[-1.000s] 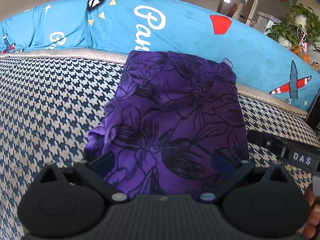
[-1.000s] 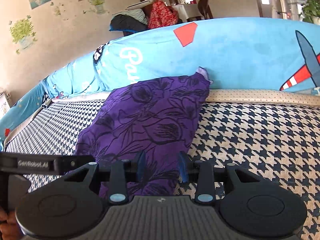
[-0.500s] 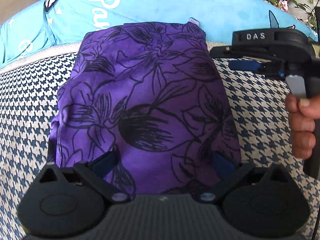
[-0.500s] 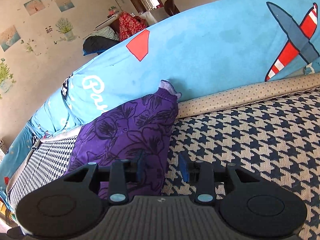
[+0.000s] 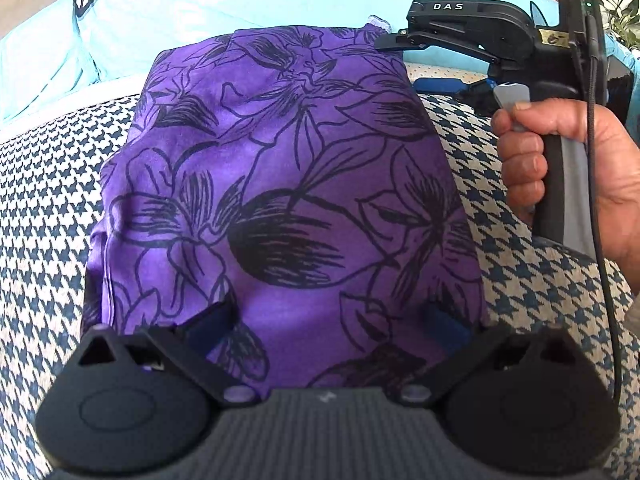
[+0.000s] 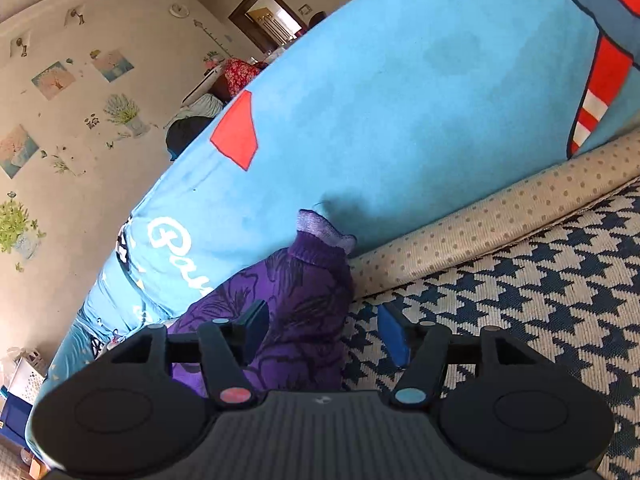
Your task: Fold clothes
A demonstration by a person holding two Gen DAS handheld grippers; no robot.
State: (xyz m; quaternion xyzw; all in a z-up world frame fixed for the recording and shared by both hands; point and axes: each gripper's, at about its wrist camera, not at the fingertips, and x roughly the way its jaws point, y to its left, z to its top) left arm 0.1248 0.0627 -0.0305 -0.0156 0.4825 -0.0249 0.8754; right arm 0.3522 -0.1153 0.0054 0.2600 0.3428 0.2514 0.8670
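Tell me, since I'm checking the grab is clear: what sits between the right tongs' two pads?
In the right wrist view, the right tongs, opening, straddle the purple floral garment's edge and a strip of houndstooth cover; neither pad presses cloth.

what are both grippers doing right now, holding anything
left gripper: open over the purple garment, gripping nothing.
right gripper: jaws opening, garment edge between them, not pinched.

The purple garment (image 5: 280, 184), printed with large black outlined flowers, lies folded into a roughly rectangular bundle on the houndstooth-patterned seat. Its top face is smooth and nearly flat, the left edge showing loose layered folds. Its far end rests against the blue cushion, where a paler ribbed cuff (image 6: 320, 228) sticks up from the far right corner.
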